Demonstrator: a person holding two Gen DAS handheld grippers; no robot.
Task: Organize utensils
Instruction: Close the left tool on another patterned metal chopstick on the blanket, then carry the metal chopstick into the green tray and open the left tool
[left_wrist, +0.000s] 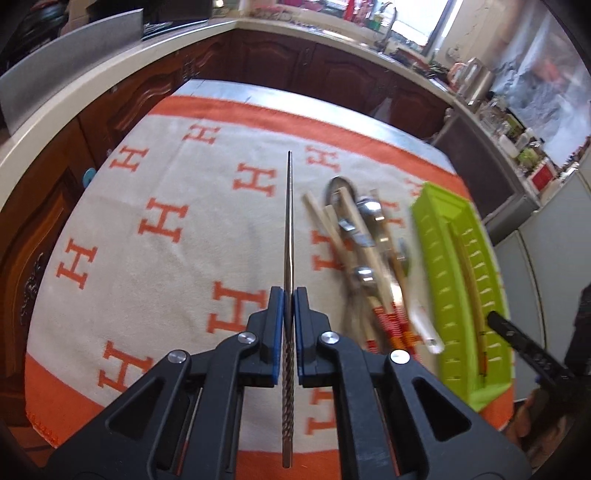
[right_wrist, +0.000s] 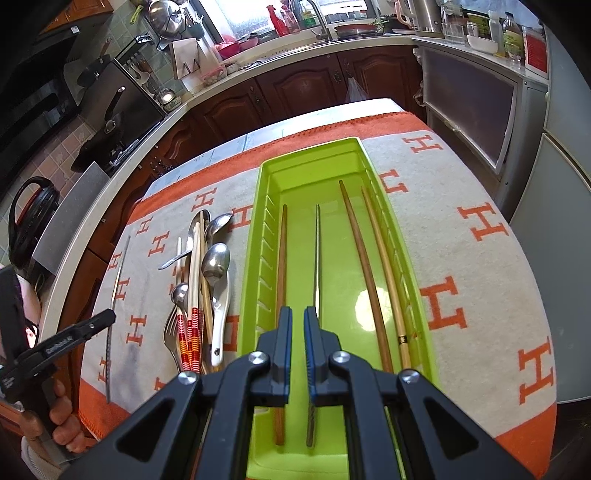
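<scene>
Kitchen setting: dark wood cabinets and a pale counter run behind a table (right_wrist: 229, 146) covered with a cream and orange cloth (right_wrist: 480, 302) patterned with H letters.

Hard to read: in the left wrist view the loose utensil pile (left_wrist: 364, 254) is motion-blurred, so single pieces cannot be told apart there. The near ends of the pile and of the green tray (right_wrist: 421, 291) are hidden behind the gripper bodies in both views. The hand (right_wrist: 62, 424) on the left tool is cut off at the frame edge.

Containers: the tray lies lengthwise on the cloth, just right of the pile. Inside it, from left to right: one brown chopstick (right_wrist: 282, 280), one metal chopstick (right_wrist: 317, 258), then two long wooden chopsticks (right_wrist: 365, 273) side by side near the right wall.

Pile, right wrist view: several metal spoons (right_wrist: 216, 262), a fork (right_wrist: 171, 332), a white ceramic spoon (right_wrist: 221, 325), pale chopsticks with red and orange striped ends (right_wrist: 192, 332). All rest on the cloth, outside the tray.

Grippers: left gripper (left_wrist: 289, 306) pinches a second metal chopstick (left_wrist: 289, 221) between its blue pads, on the twisted handle portion; the tip points away, held clear above the cloth. Right gripper (right_wrist: 297, 321) is over the tray's near end, pads nearly together with a narrow gap showing and nothing held; the tray's metal chopstick passes beneath it.
</scene>
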